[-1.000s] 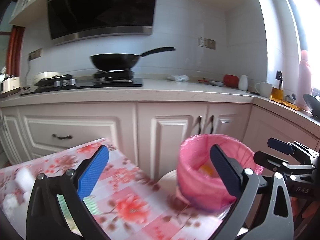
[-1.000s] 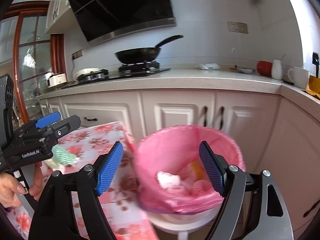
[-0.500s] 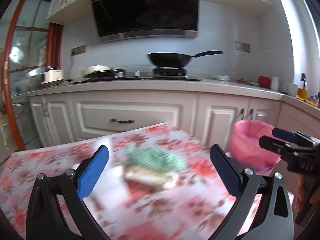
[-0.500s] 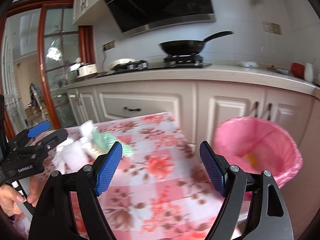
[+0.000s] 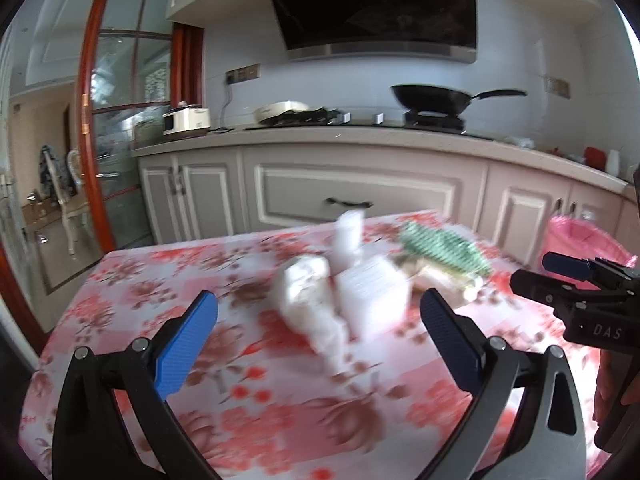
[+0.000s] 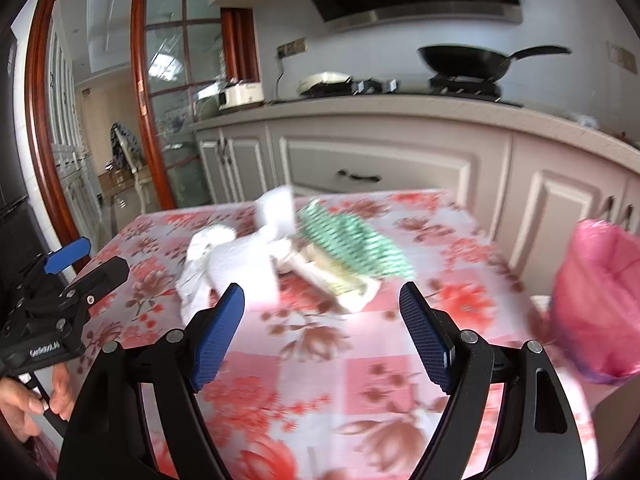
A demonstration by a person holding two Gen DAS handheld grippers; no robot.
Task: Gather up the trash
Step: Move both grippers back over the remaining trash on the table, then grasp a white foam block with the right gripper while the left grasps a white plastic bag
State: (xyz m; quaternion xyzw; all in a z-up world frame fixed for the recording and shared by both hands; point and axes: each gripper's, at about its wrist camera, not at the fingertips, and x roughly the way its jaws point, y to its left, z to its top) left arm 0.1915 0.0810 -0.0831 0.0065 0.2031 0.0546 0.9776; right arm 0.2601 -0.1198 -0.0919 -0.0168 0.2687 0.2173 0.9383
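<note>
The left gripper (image 5: 318, 314) is spread wide, empty, above the floral tablecloth (image 5: 132, 292). White wrappers (image 5: 308, 300) and a box (image 5: 374, 294) lie ahead, blurred.

We see bright daylight coming in from the right, blowing out the upper right edge in the left wrist view. Motion blur smears the trash pile (image 5: 352, 280) and the floral cloth (image 6: 320, 380) in both views; the fingers (image 5: 186, 344) stay sharp. Heavy fisheye bending, dark vignette at the corners. Glare on the glass door (image 6: 180, 92).

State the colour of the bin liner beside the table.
Pink; the bin liner shows best in the right wrist view.
</note>
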